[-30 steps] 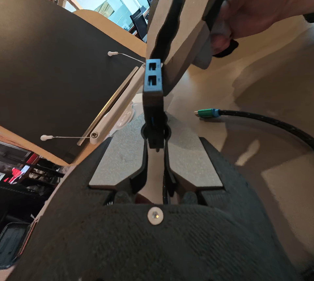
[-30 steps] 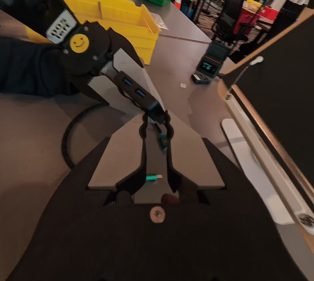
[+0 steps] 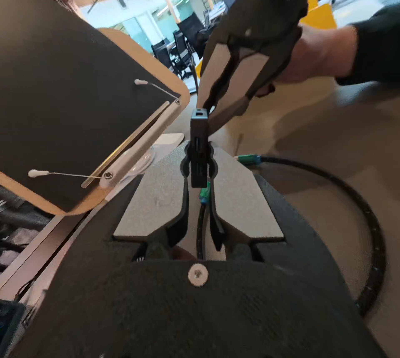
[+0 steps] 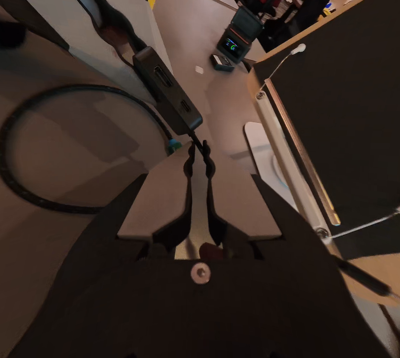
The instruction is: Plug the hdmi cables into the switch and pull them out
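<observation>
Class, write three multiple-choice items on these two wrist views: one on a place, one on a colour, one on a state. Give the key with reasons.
1. Where is the switch?
A. Flat on the table
B. Between the left gripper's fingertips
C. In a yellow bin

2. What colour is the shell of the HDMI plug lying on the table?
A. Red
B. White
C. Green

3. How are the two ports on the switch's side in the right wrist view?
A. Both empty
B. Both plugged
C. Taped over

Key: B, the left fingers clamp its sides; C, the shell is green with a blue collar; A, both slots show open, with nothing in them.
</observation>
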`<state>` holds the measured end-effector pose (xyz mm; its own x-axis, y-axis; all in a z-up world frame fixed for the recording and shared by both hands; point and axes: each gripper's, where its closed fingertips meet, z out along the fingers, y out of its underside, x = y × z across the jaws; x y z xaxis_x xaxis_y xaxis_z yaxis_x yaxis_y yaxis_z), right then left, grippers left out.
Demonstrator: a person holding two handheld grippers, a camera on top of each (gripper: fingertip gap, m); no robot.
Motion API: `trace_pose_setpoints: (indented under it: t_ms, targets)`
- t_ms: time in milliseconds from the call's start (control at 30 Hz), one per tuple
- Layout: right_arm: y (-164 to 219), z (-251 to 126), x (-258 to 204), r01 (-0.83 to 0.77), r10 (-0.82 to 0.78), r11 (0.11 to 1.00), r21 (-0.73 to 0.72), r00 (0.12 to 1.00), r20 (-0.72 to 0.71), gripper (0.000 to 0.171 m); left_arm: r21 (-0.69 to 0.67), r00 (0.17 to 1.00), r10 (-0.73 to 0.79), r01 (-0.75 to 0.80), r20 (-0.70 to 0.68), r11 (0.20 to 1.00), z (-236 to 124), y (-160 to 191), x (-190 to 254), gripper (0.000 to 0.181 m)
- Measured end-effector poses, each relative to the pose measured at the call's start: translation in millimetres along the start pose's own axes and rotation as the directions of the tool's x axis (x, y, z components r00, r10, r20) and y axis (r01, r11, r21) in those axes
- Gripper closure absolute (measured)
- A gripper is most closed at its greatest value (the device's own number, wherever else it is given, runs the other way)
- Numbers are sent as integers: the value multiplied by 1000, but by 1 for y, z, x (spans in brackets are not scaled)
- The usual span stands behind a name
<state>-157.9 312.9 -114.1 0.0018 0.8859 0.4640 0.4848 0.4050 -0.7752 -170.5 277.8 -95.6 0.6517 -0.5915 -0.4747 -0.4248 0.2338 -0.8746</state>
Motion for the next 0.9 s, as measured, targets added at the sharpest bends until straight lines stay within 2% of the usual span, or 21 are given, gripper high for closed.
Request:
trace_pose_setpoints:
  t_ms: [133, 300, 400, 700, 900]
  targets:
    - [9, 3, 1, 84, -87, 995, -59, 995, -45, 168, -40, 999, 27, -26, 20, 999, 6, 5, 3, 171]
    - [13, 12, -14, 156, -157, 984, -88, 987, -9, 168, -112, 996, 89, -87, 16, 990, 14, 18, 12, 171]
    - [13, 13, -16, 159, -160, 983, -91, 987, 0, 167, -174, 993, 121, -117, 12, 978, 17, 30, 13, 170]
    - [16, 17, -16, 123, -123, 988, -92, 992, 8, 167, -240, 989, 145, -131, 39, 962, 23, 44, 12, 170]
    - [10, 17, -19, 101, -100, 993, -53, 995, 15, 167, -238, 984, 174, -159, 46, 958, 23, 42, 10, 170]
